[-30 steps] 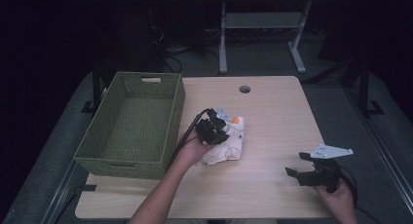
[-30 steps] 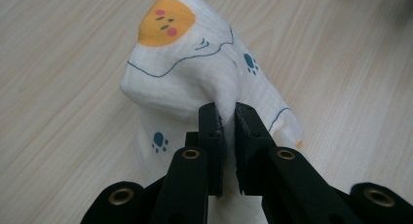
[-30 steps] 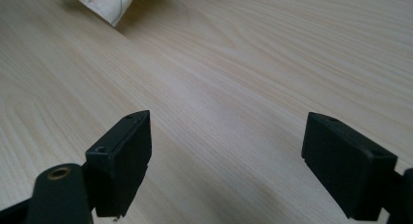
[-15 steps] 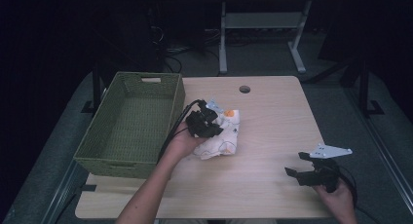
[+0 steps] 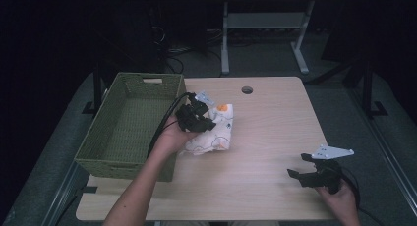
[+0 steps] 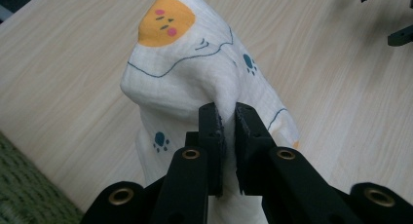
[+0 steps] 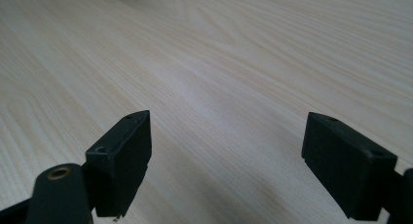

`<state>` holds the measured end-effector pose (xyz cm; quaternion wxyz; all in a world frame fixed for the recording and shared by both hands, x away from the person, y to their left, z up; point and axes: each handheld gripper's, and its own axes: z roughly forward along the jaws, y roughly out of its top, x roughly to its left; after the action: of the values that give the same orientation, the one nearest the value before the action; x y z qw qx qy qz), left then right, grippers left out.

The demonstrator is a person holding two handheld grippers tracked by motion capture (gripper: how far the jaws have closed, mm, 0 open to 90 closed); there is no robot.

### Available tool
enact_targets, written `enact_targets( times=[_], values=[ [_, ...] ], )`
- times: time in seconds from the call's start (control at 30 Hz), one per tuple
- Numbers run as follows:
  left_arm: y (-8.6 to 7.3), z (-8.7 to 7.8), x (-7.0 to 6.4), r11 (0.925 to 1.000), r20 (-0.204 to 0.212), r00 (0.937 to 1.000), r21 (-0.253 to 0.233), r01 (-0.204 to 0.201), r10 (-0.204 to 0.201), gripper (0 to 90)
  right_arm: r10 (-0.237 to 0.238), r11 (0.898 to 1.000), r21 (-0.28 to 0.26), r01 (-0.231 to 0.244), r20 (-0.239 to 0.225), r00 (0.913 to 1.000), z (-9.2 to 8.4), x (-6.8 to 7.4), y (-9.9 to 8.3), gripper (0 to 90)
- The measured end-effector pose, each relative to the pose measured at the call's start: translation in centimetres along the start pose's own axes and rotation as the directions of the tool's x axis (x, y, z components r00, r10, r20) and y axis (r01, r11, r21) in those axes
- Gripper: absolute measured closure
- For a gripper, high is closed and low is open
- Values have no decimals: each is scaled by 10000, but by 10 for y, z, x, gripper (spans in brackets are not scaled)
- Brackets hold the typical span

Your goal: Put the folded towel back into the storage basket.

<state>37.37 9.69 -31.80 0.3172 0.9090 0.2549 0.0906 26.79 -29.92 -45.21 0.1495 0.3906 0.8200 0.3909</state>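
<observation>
From the high view, a light wooden table [image 5: 265,137] carries a green woven basket [image 5: 129,127] at its left side, standing upright with a handle slot in its far wall; just beside the basket's right wall lies a white printed cloth [image 5: 214,132], bunched up, with an orange patch near its far end; the left gripper [image 5: 196,119] sits on the cloth's left part, held by the person's left hand [image 5: 169,140], whose forearm comes up from the bottom edge, and a black cable loops from the gripper toward the basket; a round hole [image 5: 247,90] shows in the table near its far edge; the right gripper [image 5: 300,168] rests low over bare wood near the right front corner, well apart from the cloth, a grey three-cornered plate on top of it, the right hand [image 5: 339,199] behind it.

In the left gripper view, the left gripper [image 6: 227,118] has its jaws clamped on a raised fold of the cloth [image 6: 190,63]; the fabric stands up in a peak, showing blue paw prints, blue lines and an orange face with pink cheeks; the basket's green weave shows at the bottom left corner.

In the right gripper view, the right gripper [image 7: 226,148] has its jaws spread wide, nothing between them, above the bare table [image 7: 234,53].
</observation>
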Motion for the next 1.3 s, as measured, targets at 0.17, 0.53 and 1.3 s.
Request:
enact_targets(
  times=[0.17, 0.53, 1.3],
  values=[
    [0, -7, 2, 10000, -32, 10000, -43, 0, 0, 833, 27, 10000, 41, -27, -4, 10000, 0, 0, 0, 181],
    [1, -26, 9, 10000, -234, 9997, 41, 27, -26, 833, 33, 10000, 44, -32, -38, 10000, 1, 0, 0, 181],
    [-16, -77, 37, 9988, -898, 9948, 40, 491, -486, 833, 25, 9998, 191, -26, 6, 10000, 4, 1, 1, 181]
  ],
)
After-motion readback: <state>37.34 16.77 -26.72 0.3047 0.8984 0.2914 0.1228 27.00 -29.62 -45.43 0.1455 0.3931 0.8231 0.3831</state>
